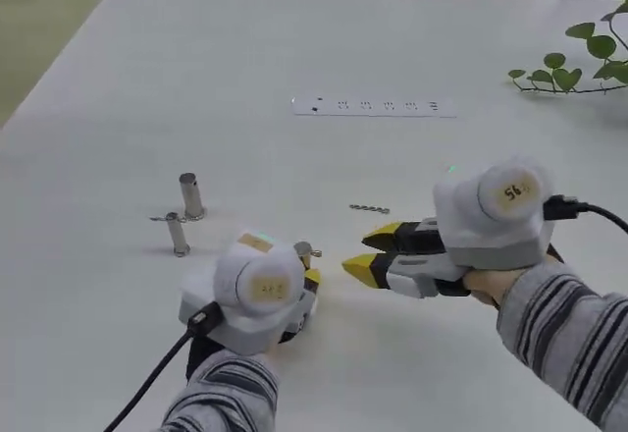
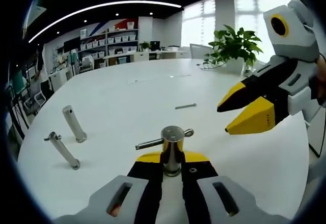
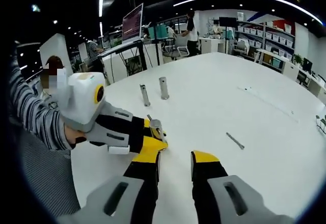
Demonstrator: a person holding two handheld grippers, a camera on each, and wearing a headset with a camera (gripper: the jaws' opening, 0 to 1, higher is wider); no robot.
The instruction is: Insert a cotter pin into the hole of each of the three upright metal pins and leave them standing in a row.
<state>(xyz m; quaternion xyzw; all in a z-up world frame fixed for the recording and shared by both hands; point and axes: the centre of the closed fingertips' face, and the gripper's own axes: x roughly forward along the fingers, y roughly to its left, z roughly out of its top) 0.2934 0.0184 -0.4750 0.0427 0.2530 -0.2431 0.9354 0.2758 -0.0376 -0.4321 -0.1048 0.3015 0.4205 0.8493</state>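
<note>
Head view: left gripper [image 1: 308,267] tight on metal pin [image 1: 303,251], right gripper [image 1: 358,252] agape, table [image 1: 442,39] wide.

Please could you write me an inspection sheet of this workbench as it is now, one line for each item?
Surface: white table, no stains seen.
Job's things: three metal pins. The near pin and the left pin each carry a cotter pin; the back pin seems to have none. One loose cotter pin lies flat.
Clutter: power strip on the far side.
Grippers: left gripper shut on the near pin; right gripper open, holding nothing.
Cables: black cable from the left gripper, second cable from the right.
Surroundings: plant at the table's right edge; office shelves behind.
</note>
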